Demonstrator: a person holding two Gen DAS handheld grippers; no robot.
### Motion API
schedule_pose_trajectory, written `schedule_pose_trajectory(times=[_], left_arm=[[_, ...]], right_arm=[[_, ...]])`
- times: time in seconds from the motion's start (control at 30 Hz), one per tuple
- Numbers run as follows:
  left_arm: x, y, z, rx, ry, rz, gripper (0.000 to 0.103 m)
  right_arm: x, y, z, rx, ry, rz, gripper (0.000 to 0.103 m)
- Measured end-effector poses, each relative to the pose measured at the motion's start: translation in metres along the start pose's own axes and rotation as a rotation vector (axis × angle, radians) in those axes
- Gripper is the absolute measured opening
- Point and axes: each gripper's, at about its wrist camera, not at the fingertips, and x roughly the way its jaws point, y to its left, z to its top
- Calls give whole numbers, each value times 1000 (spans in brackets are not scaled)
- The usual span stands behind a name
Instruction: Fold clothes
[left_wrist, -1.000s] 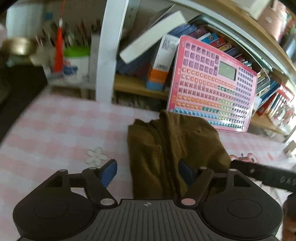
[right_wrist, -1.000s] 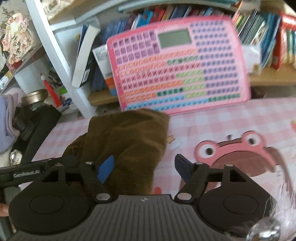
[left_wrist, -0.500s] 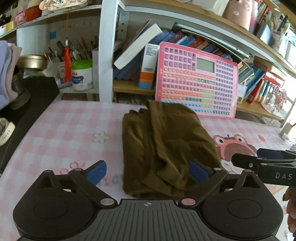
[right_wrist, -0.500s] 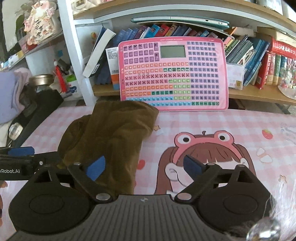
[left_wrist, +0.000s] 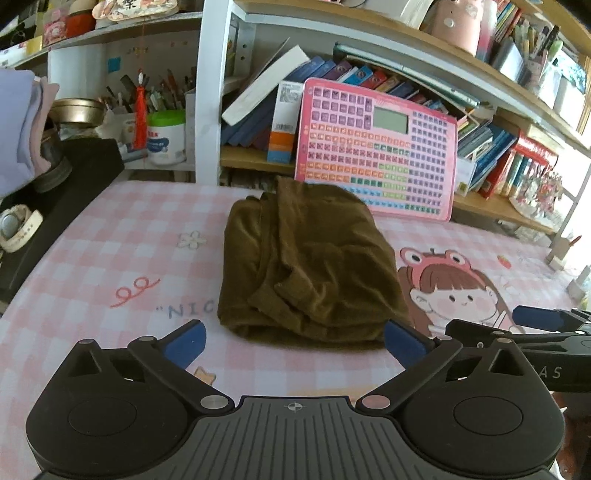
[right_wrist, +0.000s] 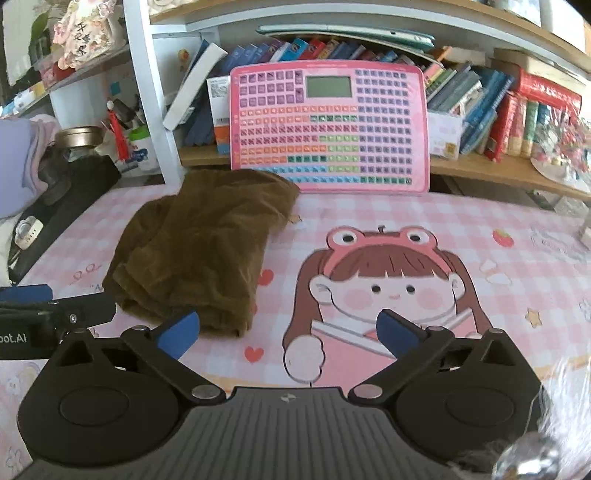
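Lengthwise, folded brown garment (left_wrist: 310, 266) pointing toward pink keyboard toy (left_wrist: 376, 147), nothing gripped.

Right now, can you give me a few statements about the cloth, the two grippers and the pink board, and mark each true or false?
1. The brown cloth lies in a folded bundle on the checked mat. True.
2. The left gripper is shut on the cloth. False: it is open and holds nothing.
3. The right gripper is open. True.
4. The pink board lies flat on the mat. False: it stands leaning against the bookshelf.
5. The cloth covers the cartoon girl. False: it lies beside her.
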Motion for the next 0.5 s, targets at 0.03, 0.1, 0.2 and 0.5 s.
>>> schedule_pose_trajectory(times=[0.03,0.1,0.2,0.5], left_arm=[[0,-1,-3,-3,8,15,103],[0,-3,-8,-8,23,46,103],[0,-7,-17,0,42,125,103],[-10,-12,-28,34,18,156,103]], right_arm=[[-1,0,-2,2,4,-4,103],[-3,2,-7,-5,8,-4,103],[-7,6,-13,-16,14,0,103],[-10,7,-19,-6,17,-12,103]])
